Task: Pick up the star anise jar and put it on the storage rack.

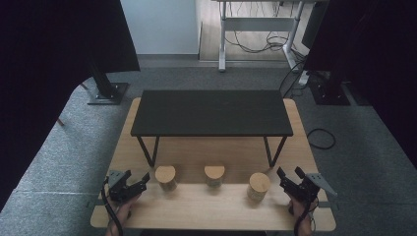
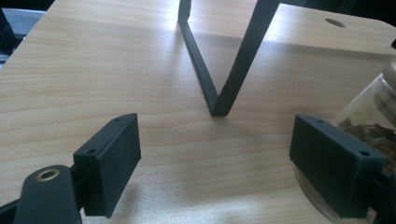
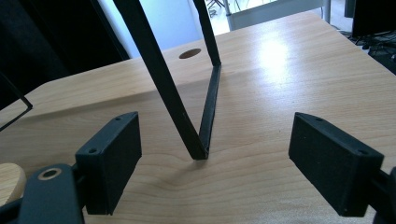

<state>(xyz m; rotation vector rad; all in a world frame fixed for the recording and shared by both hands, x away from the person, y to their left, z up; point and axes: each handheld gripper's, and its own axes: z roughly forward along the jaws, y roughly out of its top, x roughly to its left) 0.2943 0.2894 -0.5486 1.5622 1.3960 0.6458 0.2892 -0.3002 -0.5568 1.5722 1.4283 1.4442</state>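
I am holding the left gripper (image 1: 138, 180) and right gripper (image 1: 288, 173) at the wooden table's (image 1: 206, 209) near corners, both with jaws standing apart and gripping nothing. Three cork-lidded jars are sitting in a row between them, the left jar (image 1: 166, 178) just beside my left gripper, the right jar (image 1: 258, 186) near my right one, before the black shelf (image 1: 211, 112).

Three glass jars with round wooden lids stand upright in a row on the worktop: left jar (image 1: 166, 178), middle jar (image 1: 214, 175), right jar (image 1: 258, 186).

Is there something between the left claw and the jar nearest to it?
No. The left claw stands open just left of the left jar, with bare table between them. In the left claw view the jar sits beside one jaw.
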